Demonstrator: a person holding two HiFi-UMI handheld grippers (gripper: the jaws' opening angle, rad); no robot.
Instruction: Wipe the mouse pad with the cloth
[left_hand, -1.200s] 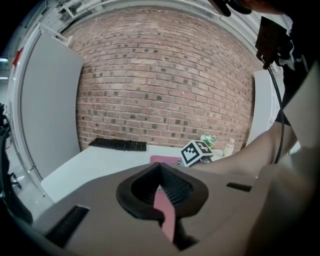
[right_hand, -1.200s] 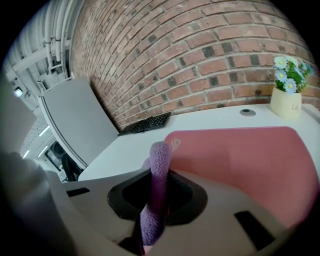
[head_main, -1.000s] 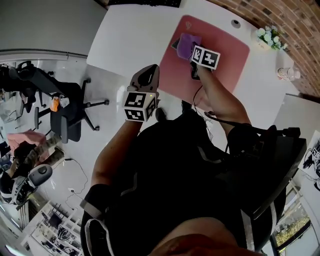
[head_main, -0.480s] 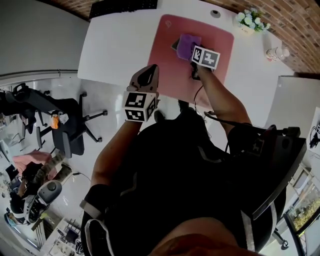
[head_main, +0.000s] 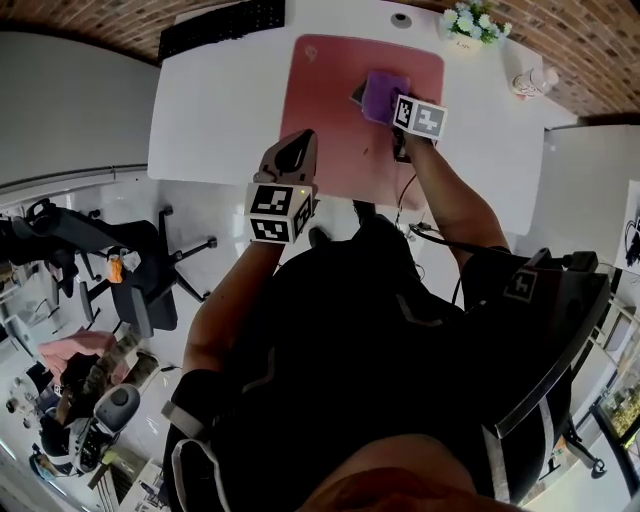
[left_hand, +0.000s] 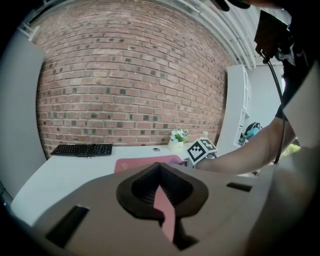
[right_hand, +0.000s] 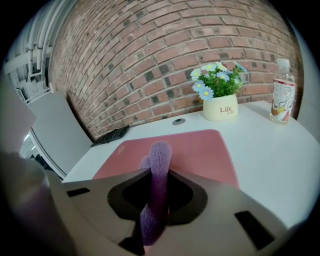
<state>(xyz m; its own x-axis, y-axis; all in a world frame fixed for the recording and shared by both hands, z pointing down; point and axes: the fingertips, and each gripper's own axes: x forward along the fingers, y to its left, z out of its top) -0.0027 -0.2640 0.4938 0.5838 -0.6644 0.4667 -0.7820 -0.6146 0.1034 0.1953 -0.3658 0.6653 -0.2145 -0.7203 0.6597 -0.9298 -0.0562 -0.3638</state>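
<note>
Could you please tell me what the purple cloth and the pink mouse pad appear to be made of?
The cloth looks like microfibre or terry. It has a nubbly, matte pile and bends softly where the jaws pinch it. The mouse pad looks like a smooth, matte sheet, perhaps faux leather or coated rubber. It lies flat, evenly pink, with no visible weave.

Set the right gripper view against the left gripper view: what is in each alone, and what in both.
Right gripper view only: the right gripper shut on the purple cloth. Left gripper view only: the left gripper, shut and empty, the right one's marker cube and the person's forearm. Both: pink mouse pad, keyboard, flower pot, brick wall.
</note>
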